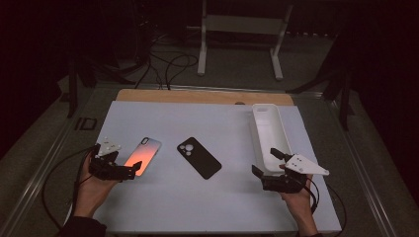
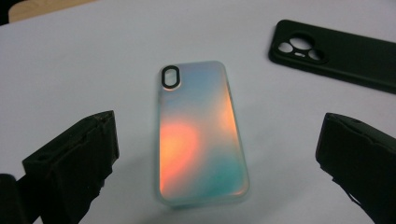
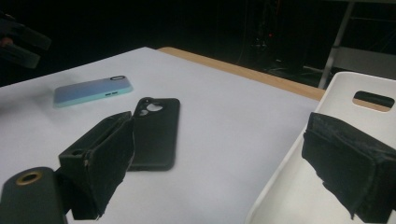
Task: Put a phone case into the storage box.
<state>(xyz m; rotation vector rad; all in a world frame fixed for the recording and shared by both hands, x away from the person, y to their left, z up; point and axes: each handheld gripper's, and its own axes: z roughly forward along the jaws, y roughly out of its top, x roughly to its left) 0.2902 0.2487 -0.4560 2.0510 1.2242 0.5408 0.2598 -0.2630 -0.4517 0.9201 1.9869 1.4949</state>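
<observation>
An iridescent orange-and-teal phone case [image 1: 143, 155] lies back up on the white mat [image 1: 173, 197]. My left gripper [image 1: 132, 171] is at its near end, open. In the left gripper view the case [image 2: 198, 135] lies between and just ahead of the wide-apart jaws of that gripper [image 2: 218, 135]. A black phone case [image 1: 199, 157] lies at the mat's middle. My right gripper [image 1: 264, 161] is open at the near end of a long white tray [image 1: 269, 136], one jaw over the tray [image 3: 336, 93], the other near the black case [image 3: 154, 130].
The mat covers a wooden table whose far edge [image 1: 197, 95] shows. A white stand [image 1: 242, 24] and cables [image 1: 168, 64] lie on the dark floor beyond. In the right gripper view the iridescent case [image 3: 91, 88] lies far left, with the other gripper [image 3: 18, 42] behind it.
</observation>
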